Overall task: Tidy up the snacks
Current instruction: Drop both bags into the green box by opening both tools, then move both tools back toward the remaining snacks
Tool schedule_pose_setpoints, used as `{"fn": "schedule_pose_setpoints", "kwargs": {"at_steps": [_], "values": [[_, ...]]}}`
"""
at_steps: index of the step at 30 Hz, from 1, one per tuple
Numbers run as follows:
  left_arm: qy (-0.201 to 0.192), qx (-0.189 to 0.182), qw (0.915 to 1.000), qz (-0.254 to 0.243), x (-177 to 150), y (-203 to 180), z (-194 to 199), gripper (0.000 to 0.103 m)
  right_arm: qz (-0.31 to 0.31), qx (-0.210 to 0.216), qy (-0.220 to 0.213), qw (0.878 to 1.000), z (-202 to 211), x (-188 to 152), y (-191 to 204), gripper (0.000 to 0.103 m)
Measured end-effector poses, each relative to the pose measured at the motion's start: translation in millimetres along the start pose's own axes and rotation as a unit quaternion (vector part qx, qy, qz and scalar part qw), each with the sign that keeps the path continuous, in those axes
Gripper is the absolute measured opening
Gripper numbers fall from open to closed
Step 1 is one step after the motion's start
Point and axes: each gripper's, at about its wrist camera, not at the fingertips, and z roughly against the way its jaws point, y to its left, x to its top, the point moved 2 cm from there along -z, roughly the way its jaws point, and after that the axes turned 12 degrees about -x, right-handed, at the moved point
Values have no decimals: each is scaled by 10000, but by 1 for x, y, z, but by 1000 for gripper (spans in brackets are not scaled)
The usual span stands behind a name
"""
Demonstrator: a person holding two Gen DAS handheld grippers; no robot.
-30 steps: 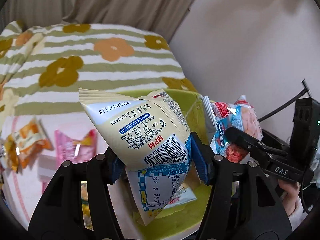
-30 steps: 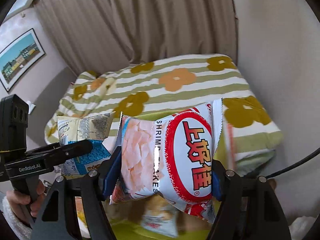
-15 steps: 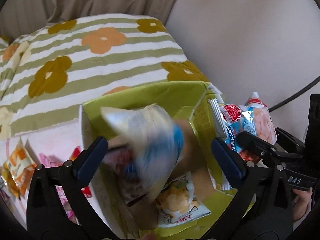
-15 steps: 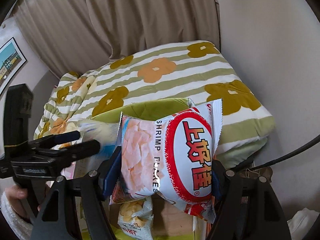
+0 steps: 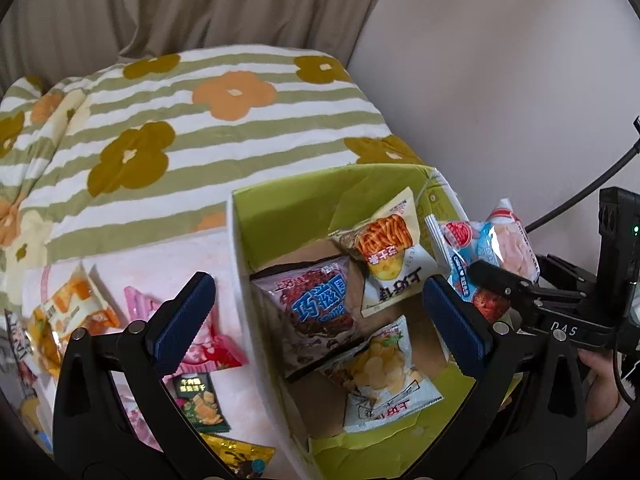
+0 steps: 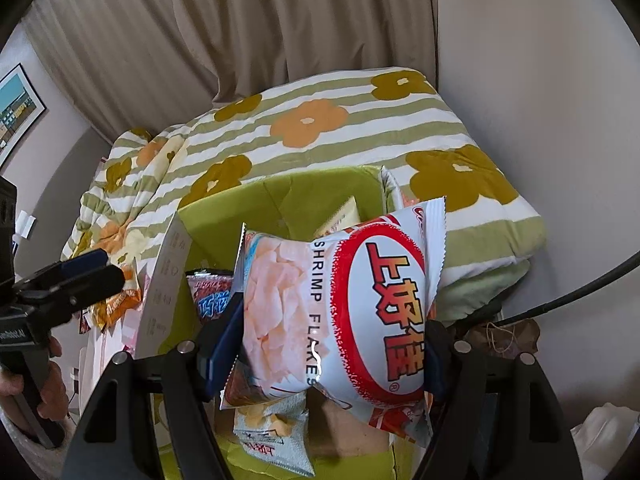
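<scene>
Snacks: bulk already in green box (image 5: 288, 204), which sits directly under both grippers. Contents seen from L wrist: purple bag (image 5: 320, 312), cheese-stick bag (image 5: 384, 256), chip bag (image 5: 384, 376), all loose on box floor between and ahead of L gripper (image 5: 320, 320) fingers. L gripper: spread wide, nothing between pads, hovering above box opening. R gripper (image 6: 332, 348): pinching shrimp-flakes bag (image 6: 344, 300) across its middle, pads on both sides, jaws easing open; bag hangs over box, near its R wall. Unsorted stock outside box, L of L gripper, on pink cloth (image 5: 224, 264): orange bag (image 5: 68, 312), pink pack (image 5: 200, 344), small green pack (image 5: 198, 404), gold pack (image 5: 240, 458) at bottom edge. Striped quilt (image 5: 200, 120) beyond box. Risks, est.: shrimp bag is puffy and sits close to R wall, so on release it may catch rim and tip outside; likely cause is dropping off-centre. Also may land on chip bag and crush contents if let go from height. L gripper close to box L wall; a careless swing toward the loose packs could knock box askew.
</scene>
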Motion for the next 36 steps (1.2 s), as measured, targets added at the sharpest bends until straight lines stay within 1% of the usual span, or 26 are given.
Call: {"fn": "schedule_pose_setpoints", "kwargs": {"at_steps": [4, 6, 8, 9, 12, 16, 19, 23, 27, 31, 33, 36], "values": [[-80, -3, 10000, 34, -6, -1, 9, 103, 25, 16, 11, 10000, 1, -4, 3, 72], [-114, 23, 9999, 30, -10, -2, 13, 103, -15, 42, -8, 10000, 1, -6, 5, 77], [-171, 45, 9998, 22, -14, -2, 17, 103, -106, 69, -107, 9999, 2, -7, 4, 98], [-214, 55, 9998, 24, -16, -2, 20, 103, -153, 85, -207, 9996, 4, -7, 5, 103], [-350, 69, 9994, 6, -21, -4, 28, 103, -128, 104, -352, 9992, 13, -11, 7, 103], [-642, 262, 9975, -124, -29, -9, 41, 103, -62, 135, -391, 9991, 21, -17, 11, 103], [-706, 445, 9961, -274, -36, -14, 51, 103, -4, 162, -456, 9988, 29, -21, 12, 103], [-803, 560, 9946, -338, -42, -19, 66, 103, 107, 215, -594, 9979, 42, -24, 19, 103], [-898, 643, 9937, -210, -50, -20, 81, 103, 293, 359, -729, 9963, 56, -25, 31, 103], [-932, 821, 9922, -43, -62, -13, 100, 103, 514, 513, -799, 9942, 65, -26, 43, 103], [-908, 907, 9917, 83, -69, -5, 110, 103, 582, 629, -810, 9930, 69, -27, 53, 103], [-899, 978, 9904, 387, -83, 18, 135, 103, 693, 777, -733, 9919, 73, -30, 68, 103]]}}
